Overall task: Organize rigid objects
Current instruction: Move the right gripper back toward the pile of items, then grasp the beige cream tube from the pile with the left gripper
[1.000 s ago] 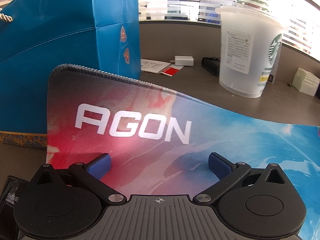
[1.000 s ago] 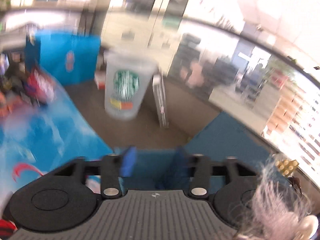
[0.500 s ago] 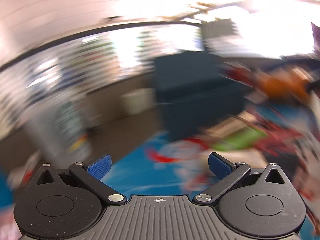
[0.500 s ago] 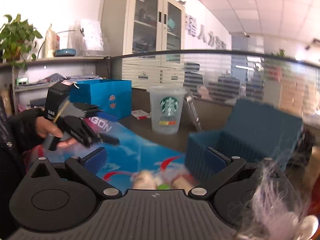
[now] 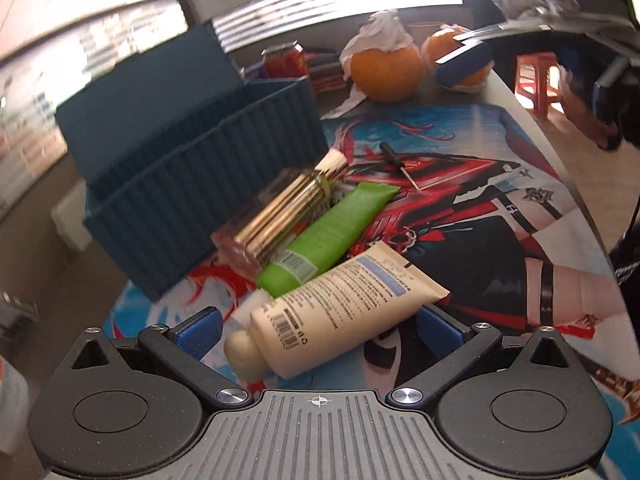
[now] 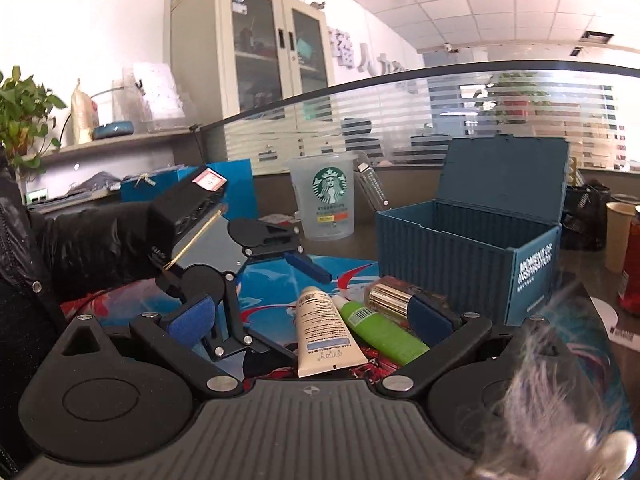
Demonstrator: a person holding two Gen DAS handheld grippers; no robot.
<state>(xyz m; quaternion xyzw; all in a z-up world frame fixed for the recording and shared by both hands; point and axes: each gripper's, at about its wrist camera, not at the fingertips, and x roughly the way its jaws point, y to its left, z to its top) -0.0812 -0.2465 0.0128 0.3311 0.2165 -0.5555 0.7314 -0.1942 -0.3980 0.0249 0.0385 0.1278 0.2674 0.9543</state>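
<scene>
Left wrist view: the left gripper (image 5: 318,326) has its blue pads spread wide, with the smooth cream tube (image 5: 336,312) lying between them but not squeezed. Leaning on it is a shiny green tube (image 5: 328,236), then a ribbed gold bottle (image 5: 280,216) with a clear pink base. All three lie on a bright picture mat (image 5: 500,216). Past them sits a dark blue box (image 5: 192,188) with ridged walls and its lid up. Farther off rest two round oranges (image 5: 386,68). The right gripper (image 6: 308,320) has opened wide and holds nothing.
</scene>
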